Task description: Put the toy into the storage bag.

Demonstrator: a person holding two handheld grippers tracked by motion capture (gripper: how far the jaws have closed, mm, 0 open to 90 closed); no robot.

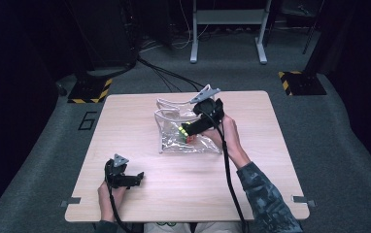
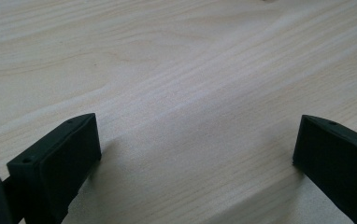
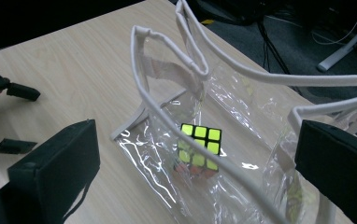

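Cube [image 3: 199,150] inside clear bag [image 3: 167,154], right-tool view.

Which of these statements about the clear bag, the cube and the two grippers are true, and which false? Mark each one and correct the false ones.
1. The puzzle cube lies inside the clear bag. True.
2. The right gripper is clamped on the cube. False: its jaws stand open, apart from the cube.
3. The left gripper is open over bare table. True.
4. The bag sits at the table's near left corner. False: in the high view it sits near the middle, toward the far edge.
5. The cube's upper face is yellow-green. True.
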